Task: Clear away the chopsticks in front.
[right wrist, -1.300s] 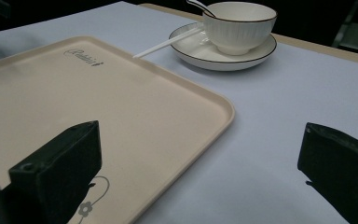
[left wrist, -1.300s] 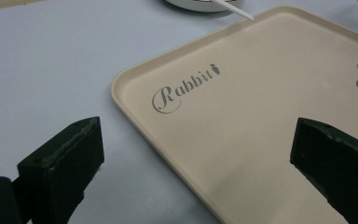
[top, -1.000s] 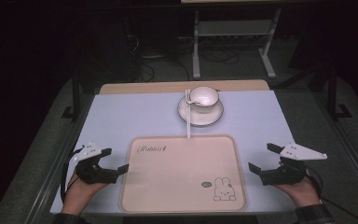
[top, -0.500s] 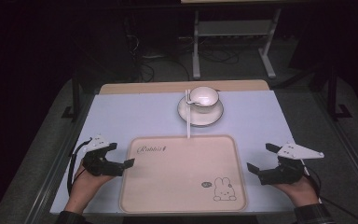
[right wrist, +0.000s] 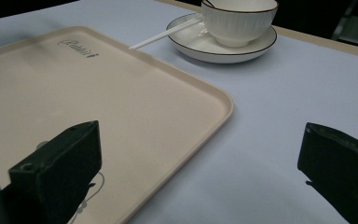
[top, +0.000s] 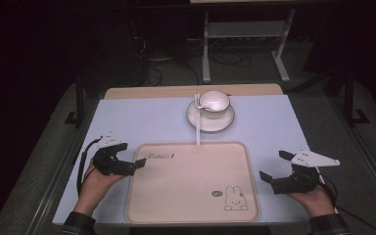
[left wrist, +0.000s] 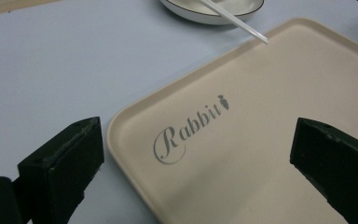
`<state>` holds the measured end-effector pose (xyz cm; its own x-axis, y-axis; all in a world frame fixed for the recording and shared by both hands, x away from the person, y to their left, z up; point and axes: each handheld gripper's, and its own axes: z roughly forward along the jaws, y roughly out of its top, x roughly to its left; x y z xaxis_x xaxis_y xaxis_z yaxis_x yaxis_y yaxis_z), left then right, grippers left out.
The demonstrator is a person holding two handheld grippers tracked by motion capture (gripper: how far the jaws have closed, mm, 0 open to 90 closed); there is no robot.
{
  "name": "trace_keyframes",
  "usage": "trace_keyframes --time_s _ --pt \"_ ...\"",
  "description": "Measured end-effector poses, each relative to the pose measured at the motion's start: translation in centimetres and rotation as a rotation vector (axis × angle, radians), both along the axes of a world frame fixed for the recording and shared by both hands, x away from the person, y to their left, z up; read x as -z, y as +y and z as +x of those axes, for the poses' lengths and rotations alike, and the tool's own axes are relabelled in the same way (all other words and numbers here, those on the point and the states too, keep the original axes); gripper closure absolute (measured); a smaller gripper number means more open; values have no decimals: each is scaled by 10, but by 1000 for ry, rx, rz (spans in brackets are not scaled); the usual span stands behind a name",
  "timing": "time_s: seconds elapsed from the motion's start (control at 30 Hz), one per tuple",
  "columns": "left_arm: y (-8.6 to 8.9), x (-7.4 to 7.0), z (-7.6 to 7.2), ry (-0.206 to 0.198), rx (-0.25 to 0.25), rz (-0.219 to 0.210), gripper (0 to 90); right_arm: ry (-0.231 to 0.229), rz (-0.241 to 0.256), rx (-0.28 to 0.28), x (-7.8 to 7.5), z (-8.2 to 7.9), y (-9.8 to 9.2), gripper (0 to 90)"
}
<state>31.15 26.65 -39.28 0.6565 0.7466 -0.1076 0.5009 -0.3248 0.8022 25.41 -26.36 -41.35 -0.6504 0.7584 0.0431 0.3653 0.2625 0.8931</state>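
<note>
A beige tray (top: pixel 191 196) printed with "Rabbit" and a bunny lies at the table's near middle. Behind it a white cup (top: pixel 214 101) stands on a white saucer (top: pixel 210 120). A long white spoon (top: pixel 197 125) rests in the cup, and its handle reaches the tray's far rim. My left gripper (top: pixel 136 165) is open at the tray's near-left corner, with the jaws straddling the rim (left wrist: pixel 130 126) and holding nothing. My right gripper (top: pixel 273 165) is open and empty just right of the tray. Its jaws frame the tray's right rim (right wrist: pixel 223 100) and bare table.
A pale blue mat (top: pixel 142 122) covers the table, with a wooden strip (top: pixel 176 91) along the far edge. Beyond the table are a dark floor, cables and a grey metal stand (top: pixel 245 34). A hand and sleeve hold each gripper near the front edge.
My left gripper has moved right and slightly forward, from beside the tray to over its left rim. The right gripper has barely shifted. Cup, saucer and spoon are unmoved.
</note>
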Motion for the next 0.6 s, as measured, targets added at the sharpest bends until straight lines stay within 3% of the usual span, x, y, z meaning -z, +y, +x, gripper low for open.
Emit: trace_keyframes --time_s 0.53,0.6 --pt "-21 -11 36 -1 12 -4 20 4 2 0 0 0 0 0" --pt "-28 -14 45 3 19 -4 44 4 1 0 1 0 1 0"
